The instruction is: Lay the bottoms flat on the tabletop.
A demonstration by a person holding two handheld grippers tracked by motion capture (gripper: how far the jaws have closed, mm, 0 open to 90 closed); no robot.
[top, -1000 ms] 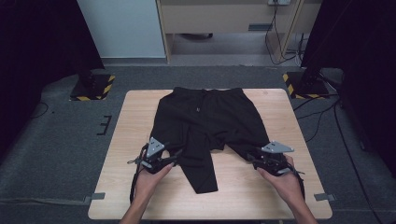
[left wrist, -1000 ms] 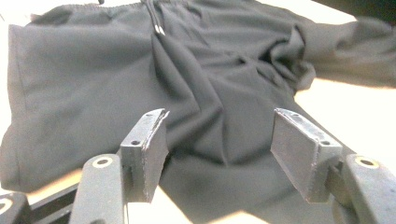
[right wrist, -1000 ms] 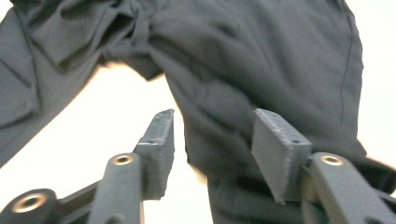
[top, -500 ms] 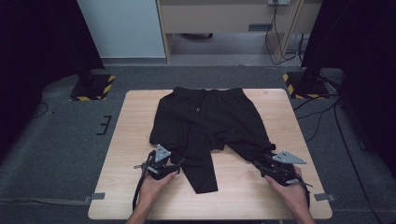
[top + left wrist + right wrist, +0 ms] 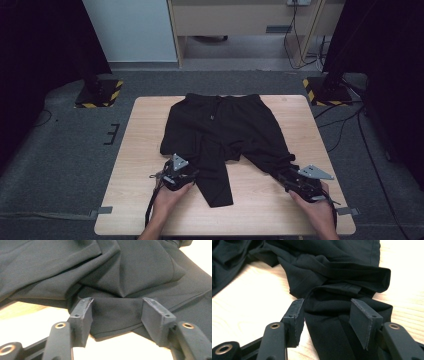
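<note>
Black trousers (image 5: 225,132) spread on a wooden table (image 5: 135,165).
Left gripper (image 5: 116,312) and right gripper (image 5: 325,315) lie low, jaws spread astride leg hems; left jaws just narrowed.

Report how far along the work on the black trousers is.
Done: the black trousers lie spread on the table, waistband at the far edge. In hand: the left gripper and right gripper each straddle a leg's edge; the left's jaws have just been closing, not yet pinching. Left: gripping and whatever handling follows.
</note>
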